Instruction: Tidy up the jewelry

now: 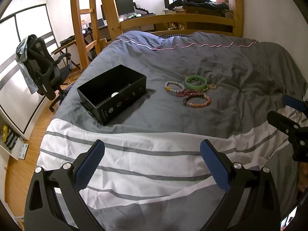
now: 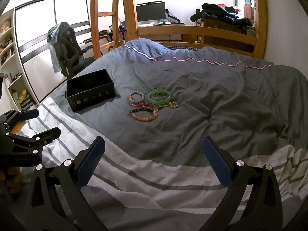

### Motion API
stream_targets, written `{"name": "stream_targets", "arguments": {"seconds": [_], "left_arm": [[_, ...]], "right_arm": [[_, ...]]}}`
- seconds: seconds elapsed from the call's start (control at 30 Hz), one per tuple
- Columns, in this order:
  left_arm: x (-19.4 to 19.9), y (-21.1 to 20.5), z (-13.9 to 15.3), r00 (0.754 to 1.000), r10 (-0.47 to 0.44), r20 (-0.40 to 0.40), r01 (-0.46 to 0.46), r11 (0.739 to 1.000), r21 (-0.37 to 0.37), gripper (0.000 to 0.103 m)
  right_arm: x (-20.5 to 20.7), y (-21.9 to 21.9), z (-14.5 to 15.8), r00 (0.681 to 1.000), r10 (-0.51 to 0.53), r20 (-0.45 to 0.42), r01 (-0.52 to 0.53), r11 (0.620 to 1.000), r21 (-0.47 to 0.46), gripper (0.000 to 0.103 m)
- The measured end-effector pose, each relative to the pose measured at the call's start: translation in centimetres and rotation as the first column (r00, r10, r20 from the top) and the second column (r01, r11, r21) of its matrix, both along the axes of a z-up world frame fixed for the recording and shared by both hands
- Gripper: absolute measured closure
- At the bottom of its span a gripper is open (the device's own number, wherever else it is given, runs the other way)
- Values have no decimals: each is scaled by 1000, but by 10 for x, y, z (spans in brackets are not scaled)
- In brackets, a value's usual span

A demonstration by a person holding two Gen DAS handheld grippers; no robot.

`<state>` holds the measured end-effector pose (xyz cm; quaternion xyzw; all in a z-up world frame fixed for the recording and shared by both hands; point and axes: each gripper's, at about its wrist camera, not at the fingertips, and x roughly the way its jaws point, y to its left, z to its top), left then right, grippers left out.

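Bracelet pile (image 2: 152, 104) straight ahead of wide-spread, empty right gripper (image 2: 154, 163), nearer than equally spread left gripper (image 1: 152, 161) (black box (image 1: 111, 94) leftward).

Jewelry cluster and open box, ahead of both tools

Green bangle (image 2: 159, 96) flat, touching beaded bracelets (image 2: 143, 111) in a loose heap; black box (image 2: 90, 90), open-topped and upright, just left of them, apart.
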<state>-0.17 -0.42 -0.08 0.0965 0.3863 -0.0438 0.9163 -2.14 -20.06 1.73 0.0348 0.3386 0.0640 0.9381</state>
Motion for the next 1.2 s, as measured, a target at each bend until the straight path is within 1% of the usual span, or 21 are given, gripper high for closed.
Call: {"name": "stream_targets", "arguments": {"seconds": [0.27,0.5,0.6,0.7,0.83,0.93,0.97,1.03,1.1,1.13,1.2], "left_arm": [[1,-6,-3,1000,-21,-10,21,1000,11,5],[9,-5,-4,999,-32,-31,31,999,-27,5],[19,-6,-5,999,-36,-40,34,998,-49,5],[28,-11,-7,998,-40,-43,38,998,-44,5],[42,-21,-9,998,-49,-49,47,998,-30,5],[56,-26,-12,997,-55,-57,53,998,-33,5],[59,-26,-13,997,-55,-59,53,998,-35,5],[70,-28,-16,996,-54,-69,51,998,-37,7],[83,-32,-21,995,-61,-82,57,998,-40,10],[90,-35,-24,994,-65,-87,62,997,-35,13],[105,-42,-30,992,-77,-95,76,997,-22,15]], "right_arm": [[1,-1,0,1000,1,-1,-1,1000,0,3],[3,-1,0,1000,1,0,-1,1000,1,3],[3,-2,1,1000,3,-1,-3,1000,0,3],[5,-2,0,1000,8,0,-8,1000,-1,3],[18,1,-2,1000,14,-1,-14,1000,0,3],[33,0,-9,1000,20,-9,-20,1000,4,3],[33,-1,-7,1000,19,-11,-19,1000,6,3],[40,-2,-9,1000,21,-23,-21,1000,20,3],[47,-4,-11,999,25,-35,-23,999,44,3],[51,-5,-12,999,26,-41,-24,998,52,3],[59,-6,-15,998,32,-51,-28,998,64,3]]}}
